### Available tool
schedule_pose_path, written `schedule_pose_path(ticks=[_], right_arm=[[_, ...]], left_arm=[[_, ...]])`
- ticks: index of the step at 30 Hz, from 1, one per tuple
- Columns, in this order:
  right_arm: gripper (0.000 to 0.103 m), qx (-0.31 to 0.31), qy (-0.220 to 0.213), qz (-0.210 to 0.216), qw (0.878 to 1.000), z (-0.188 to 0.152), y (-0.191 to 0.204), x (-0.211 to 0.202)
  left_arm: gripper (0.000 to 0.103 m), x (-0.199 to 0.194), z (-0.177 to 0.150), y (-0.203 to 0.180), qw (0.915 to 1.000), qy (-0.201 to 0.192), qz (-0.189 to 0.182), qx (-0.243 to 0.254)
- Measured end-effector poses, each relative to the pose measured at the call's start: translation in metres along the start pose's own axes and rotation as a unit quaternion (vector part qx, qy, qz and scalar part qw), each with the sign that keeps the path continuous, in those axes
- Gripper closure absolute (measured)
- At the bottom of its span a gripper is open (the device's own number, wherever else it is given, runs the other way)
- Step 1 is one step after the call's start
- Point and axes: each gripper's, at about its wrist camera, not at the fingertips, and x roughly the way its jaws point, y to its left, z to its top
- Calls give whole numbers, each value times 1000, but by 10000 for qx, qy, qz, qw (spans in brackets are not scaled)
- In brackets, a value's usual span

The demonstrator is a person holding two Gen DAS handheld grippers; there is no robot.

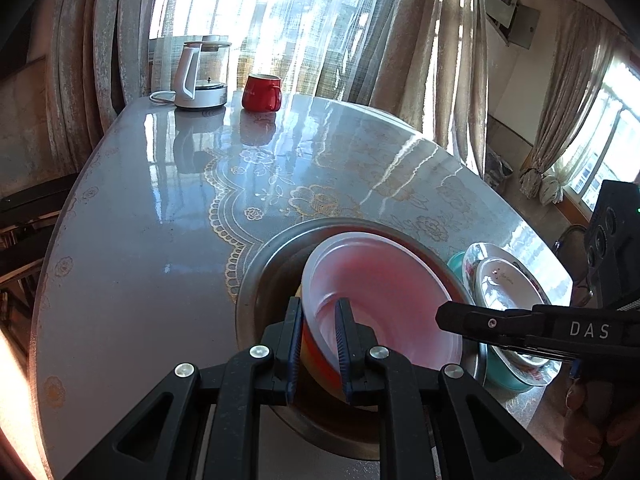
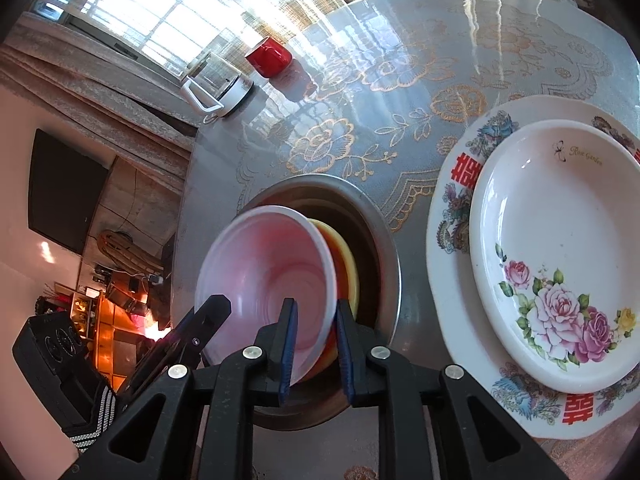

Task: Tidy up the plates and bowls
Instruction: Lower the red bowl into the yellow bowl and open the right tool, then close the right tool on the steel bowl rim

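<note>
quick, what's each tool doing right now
Left tool: closed on the pink bowl rim.
Right tool: straddles the same bowl's rim, pads apparently off it; open.

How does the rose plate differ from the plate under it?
The rose plate is smaller and mostly plain white with pink roses near one edge. The lower plate is wider, and its rim is printed all round with birds and red characters. The rose plate is on top. Both are white, shallow and level.
</note>
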Motion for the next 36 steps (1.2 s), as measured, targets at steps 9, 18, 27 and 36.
schedule_pose_path(ticks=[9,18,27,36], right_arm=[[76,-125,-158,-120,9997,4,1,-4],[76,-178,-173,-115,9996,0,1,-4],[74,-306,-401,-128,9986,1,3,-13],[74,-224,-555,-39,9982,-2,-7,-26]], left_arm=[[87,1,-1,7,9999,19,31,-125],[77,1,-2,3,9998,49,125,-114],[55,-9,-2,2,9998,-108,117,-157],[36,-26,-4,13,9982,-345,217,-448]])
